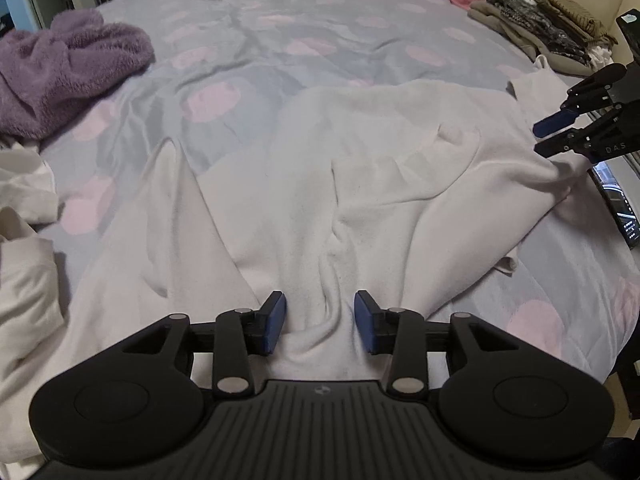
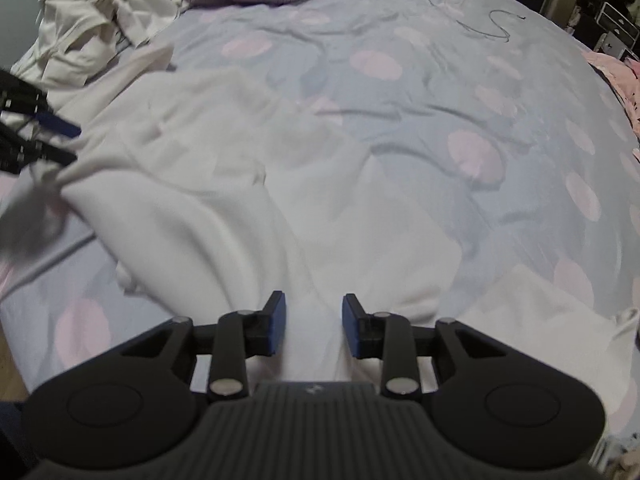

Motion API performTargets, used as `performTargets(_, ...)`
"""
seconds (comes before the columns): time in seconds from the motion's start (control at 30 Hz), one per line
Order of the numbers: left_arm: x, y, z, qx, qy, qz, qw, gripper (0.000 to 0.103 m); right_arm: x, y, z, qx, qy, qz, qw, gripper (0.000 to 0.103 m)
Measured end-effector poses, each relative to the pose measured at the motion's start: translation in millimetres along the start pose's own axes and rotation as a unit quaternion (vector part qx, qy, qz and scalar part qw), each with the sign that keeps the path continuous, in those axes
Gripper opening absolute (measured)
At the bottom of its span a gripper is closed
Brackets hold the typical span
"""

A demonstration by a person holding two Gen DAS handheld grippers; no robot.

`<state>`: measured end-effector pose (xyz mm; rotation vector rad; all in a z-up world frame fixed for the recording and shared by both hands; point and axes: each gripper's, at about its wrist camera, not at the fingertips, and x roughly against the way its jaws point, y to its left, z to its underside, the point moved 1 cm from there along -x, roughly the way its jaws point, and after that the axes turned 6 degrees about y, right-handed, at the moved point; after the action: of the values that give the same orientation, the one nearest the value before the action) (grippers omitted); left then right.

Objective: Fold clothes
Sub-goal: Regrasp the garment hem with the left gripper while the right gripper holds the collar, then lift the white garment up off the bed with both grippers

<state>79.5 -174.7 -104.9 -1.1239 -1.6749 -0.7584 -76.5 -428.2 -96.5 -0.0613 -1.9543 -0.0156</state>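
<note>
A white garment (image 1: 360, 184) is seen spread in loose folds over a pale blue bedspread (image 1: 248, 40) printed with pink ovals. The left gripper (image 1: 320, 322) is held just above the near edge of the garment, its 2 blue pads (image 1: 276, 322) parted to a middling gap; a ridge of white cloth lies between them, but the pads are not pressed on it. The right gripper (image 2: 314, 324) is likewise half parted, with white cloth below the gap and nothing clamped. Far to the left of the left gripper a purple fleece item (image 1: 68, 68) is bunched, and crumpled white clothes (image 1: 24, 248) lie nearer. Ahead and to its right a stack of folded clothes (image 1: 548, 28) is seen.
</note>
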Motion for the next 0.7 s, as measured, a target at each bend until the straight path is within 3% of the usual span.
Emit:
performTargets(0.13, -2, -7, -1, -0.015, 0.018, -0.002, 0.9997, 0.021, -20, -4, 2, -0.004, 0.024, 0.000, 1.000, 0.036)
performTargets(0.27, 3, -16, -3, -0.033, 0.022, -0.019, 0.9990, 0.008, -25, -5, 9, -0.007, 0.041, -0.036, 0.998, 0.037)
performTargets(0.33, 5, -16, -4, -0.032, 0.017, -0.027, 0.9990, 0.007, -23, -6, 10, -0.007, 0.047, -0.046, 0.998, 0.019)
performTargets(0.4, 10, -13, -8, -0.022, 0.010, -0.029, 0.9993, 0.006, -17, -6, 10, -0.005, 0.042, -0.041, 0.998, 0.015)
performTargets(0.6, 51, 3, -23, 0.031, -0.058, -0.032, 0.9973, 0.005, 39, -16, 3, -0.038, -0.045, 0.003, 0.998, 0.014)
performTargets(0.7, 87, 9, -36, 0.040, -0.108, -0.045, 0.9924, 0.004, 77, -16, -1, -0.043, -0.097, 0.050, 0.993, 0.013)
